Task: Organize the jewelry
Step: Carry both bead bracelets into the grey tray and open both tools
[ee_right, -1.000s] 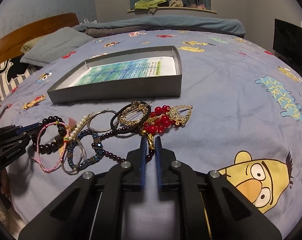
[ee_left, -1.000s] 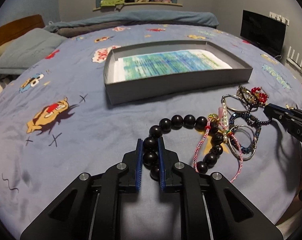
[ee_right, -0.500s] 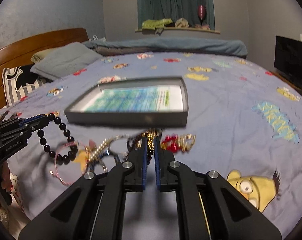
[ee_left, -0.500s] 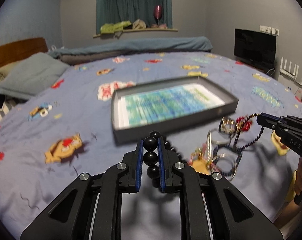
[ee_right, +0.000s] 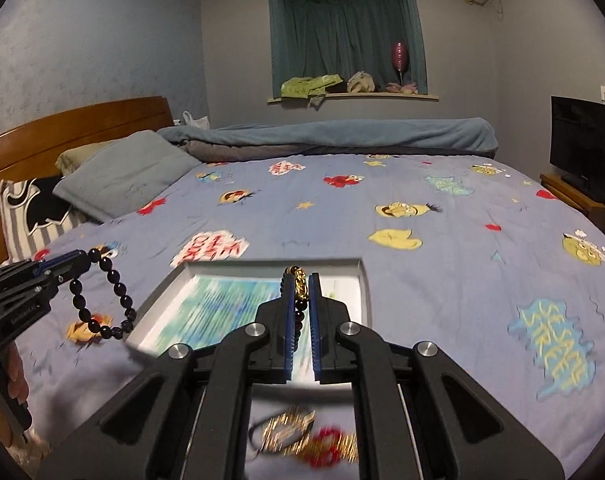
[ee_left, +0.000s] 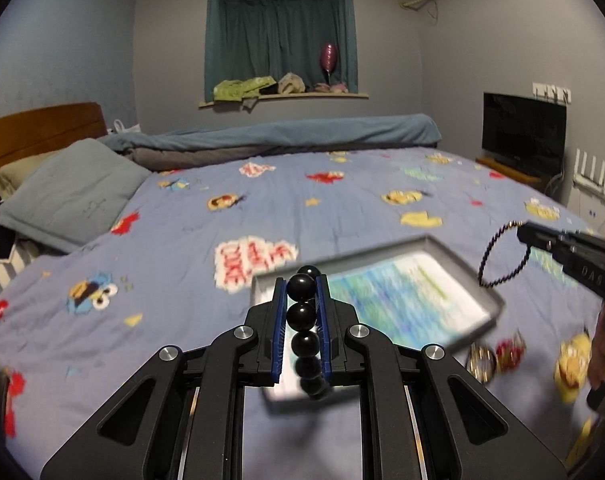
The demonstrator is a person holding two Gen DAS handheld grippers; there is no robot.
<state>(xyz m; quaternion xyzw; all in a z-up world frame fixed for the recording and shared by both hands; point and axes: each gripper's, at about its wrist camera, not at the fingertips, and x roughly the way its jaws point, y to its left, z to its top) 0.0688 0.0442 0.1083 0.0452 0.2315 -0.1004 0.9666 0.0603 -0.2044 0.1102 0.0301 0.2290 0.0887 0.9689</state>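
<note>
My left gripper (ee_left: 301, 292) is shut on a bracelet of large black beads (ee_left: 302, 315), held in the air above the near left part of the grey box (ee_left: 498, 304). In the right wrist view that bracelet (ee_right: 102, 300) hangs from the left gripper (ee_right: 68, 266). My right gripper (ee_right: 301, 292) is shut on a thin dark bead bracelet with a gold charm (ee_right: 300, 280), over the box (ee_right: 364, 292). In the left wrist view this bracelet (ee_left: 502, 256) dangles from the right gripper (ee_left: 522, 232). The box holds a printed blue-green sheet (ee_right: 222, 308).
Other jewelry lies blurred on the blue cartoon bedspread in front of the box: red and gold pieces (ee_right: 322, 444) and rings (ee_left: 482, 360). A grey pillow (ee_left: 70, 192) lies at the left, a folded blanket (ee_left: 282, 136) at the far end, a TV (ee_left: 522, 136) at the right.
Both grippers have risen from the bedspread with their bracelets and moved forward over the box. The rest of the jewelry pile stays on the bed, now below and behind.
</note>
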